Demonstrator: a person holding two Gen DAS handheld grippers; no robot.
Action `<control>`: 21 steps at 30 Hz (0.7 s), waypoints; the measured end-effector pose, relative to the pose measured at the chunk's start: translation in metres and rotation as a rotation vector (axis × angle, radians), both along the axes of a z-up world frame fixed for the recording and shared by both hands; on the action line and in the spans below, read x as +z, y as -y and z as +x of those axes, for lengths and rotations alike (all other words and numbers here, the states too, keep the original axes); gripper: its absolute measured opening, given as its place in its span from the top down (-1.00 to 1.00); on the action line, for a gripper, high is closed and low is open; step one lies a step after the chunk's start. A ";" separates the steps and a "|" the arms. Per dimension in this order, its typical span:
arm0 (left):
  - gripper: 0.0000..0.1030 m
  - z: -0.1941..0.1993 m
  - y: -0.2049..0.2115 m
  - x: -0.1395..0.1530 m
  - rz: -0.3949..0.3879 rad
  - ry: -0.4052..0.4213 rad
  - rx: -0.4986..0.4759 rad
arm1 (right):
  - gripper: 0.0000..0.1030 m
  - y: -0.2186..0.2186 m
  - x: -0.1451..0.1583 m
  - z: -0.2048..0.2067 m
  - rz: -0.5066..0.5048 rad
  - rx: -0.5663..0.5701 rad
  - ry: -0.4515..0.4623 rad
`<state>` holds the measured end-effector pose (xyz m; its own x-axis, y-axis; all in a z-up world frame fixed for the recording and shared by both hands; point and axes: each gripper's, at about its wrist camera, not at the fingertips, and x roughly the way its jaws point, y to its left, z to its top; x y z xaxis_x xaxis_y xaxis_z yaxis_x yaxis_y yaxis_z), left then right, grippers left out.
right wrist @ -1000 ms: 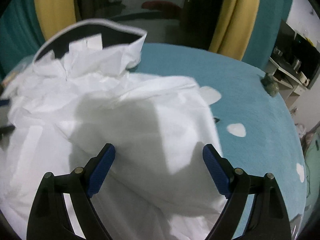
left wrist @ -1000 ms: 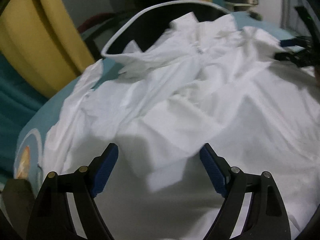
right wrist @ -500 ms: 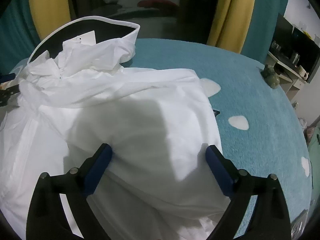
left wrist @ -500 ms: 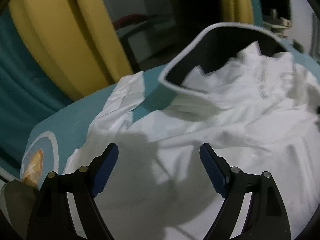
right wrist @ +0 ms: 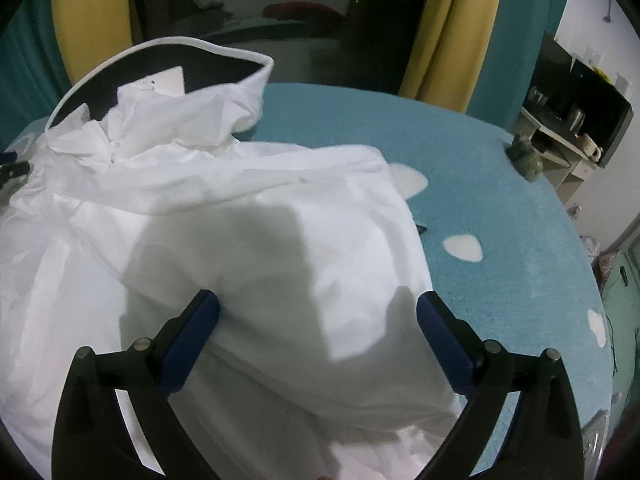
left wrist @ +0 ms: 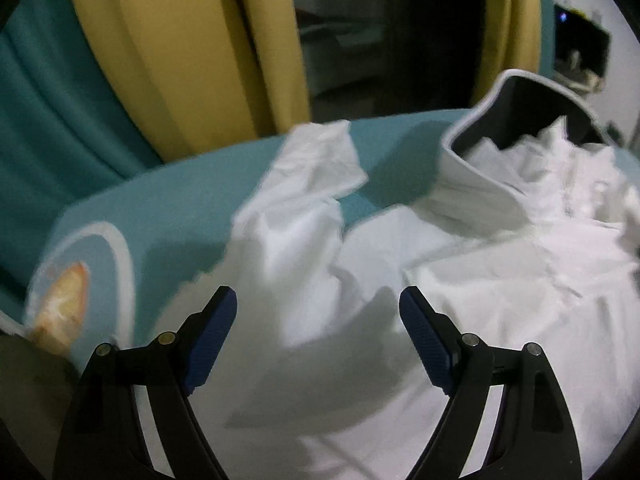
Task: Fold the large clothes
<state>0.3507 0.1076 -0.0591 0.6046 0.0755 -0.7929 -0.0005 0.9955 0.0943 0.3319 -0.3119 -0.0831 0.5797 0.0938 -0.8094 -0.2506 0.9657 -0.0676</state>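
Left wrist view: left gripper (left wrist: 318, 306), jaws spread wide and empty, above a white hooded garment (left wrist: 460, 300) lying crumpled on a teal bed cover (left wrist: 168, 216). One sleeve (left wrist: 308, 184) runs ahead of the gripper; hood (left wrist: 516, 120) ahead and right. Yellow curtain (left wrist: 180, 48) beyond. Right wrist view: right gripper (right wrist: 318, 308), jaws opening, released, garment (right wrist: 260, 248) under and between its fingers (right wrist: 192, 336), unpinched; hood (right wrist: 160, 80) ahead and left.

White hooded garment (right wrist: 248, 240) lies rumpled on bed.
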 end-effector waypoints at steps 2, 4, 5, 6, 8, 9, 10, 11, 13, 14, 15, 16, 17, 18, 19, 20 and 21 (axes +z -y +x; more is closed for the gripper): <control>-0.69 -0.006 0.004 -0.002 -0.048 -0.011 -0.043 | -0.91 -0.006 0.005 0.004 0.017 0.014 0.014; -0.68 -0.009 0.013 -0.006 -0.032 -0.013 -0.074 | -0.91 -0.019 0.009 0.014 -0.009 0.043 0.019; -0.66 -0.010 0.018 -0.010 -0.015 -0.018 -0.079 | -0.91 -0.025 0.010 0.020 -0.022 0.058 0.021; -0.63 -0.011 0.023 -0.013 -0.011 -0.029 -0.074 | -0.91 -0.033 0.009 0.027 -0.034 0.076 0.018; -0.59 -0.013 0.025 -0.017 -0.034 -0.050 -0.064 | -0.91 -0.049 0.004 0.048 -0.050 0.105 -0.024; -0.59 -0.015 0.025 -0.017 -0.045 -0.050 -0.063 | -0.91 -0.055 0.001 0.060 -0.040 0.105 -0.047; -0.59 -0.019 0.025 -0.016 -0.048 -0.047 -0.064 | -0.91 -0.060 -0.002 0.070 -0.040 0.106 -0.061; -0.59 -0.022 0.020 -0.015 -0.050 -0.044 -0.066 | -0.91 -0.064 -0.004 0.078 -0.052 0.110 -0.070; -0.59 -0.026 0.009 -0.011 -0.040 -0.029 -0.050 | -0.91 -0.075 -0.004 0.086 -0.077 0.122 -0.063; -0.59 -0.029 -0.001 -0.007 -0.029 -0.013 -0.035 | -0.91 -0.078 -0.001 0.085 -0.085 0.126 -0.057; -0.59 -0.032 -0.011 -0.004 -0.028 0.000 -0.021 | -0.91 -0.081 0.003 0.082 -0.084 0.136 -0.043; -0.59 -0.033 -0.024 -0.001 -0.033 0.012 0.003 | -0.91 -0.084 0.009 0.074 -0.082 0.155 -0.015; -0.59 -0.030 -0.035 0.000 -0.037 0.014 0.021 | -0.91 -0.084 0.013 0.067 -0.090 0.164 0.001; -0.59 -0.028 -0.047 0.000 -0.043 0.012 0.040 | -0.91 -0.085 0.015 0.061 -0.102 0.170 0.016; -0.59 -0.024 -0.057 0.000 -0.048 0.009 0.051 | -0.91 -0.084 0.019 0.051 -0.112 0.178 0.033; -0.59 -0.020 -0.066 -0.001 -0.047 0.005 0.060 | -0.91 -0.082 0.023 0.043 -0.109 0.181 0.041; -0.59 -0.014 -0.073 -0.002 -0.044 0.000 0.068 | -0.91 -0.078 0.028 0.033 -0.098 0.182 0.048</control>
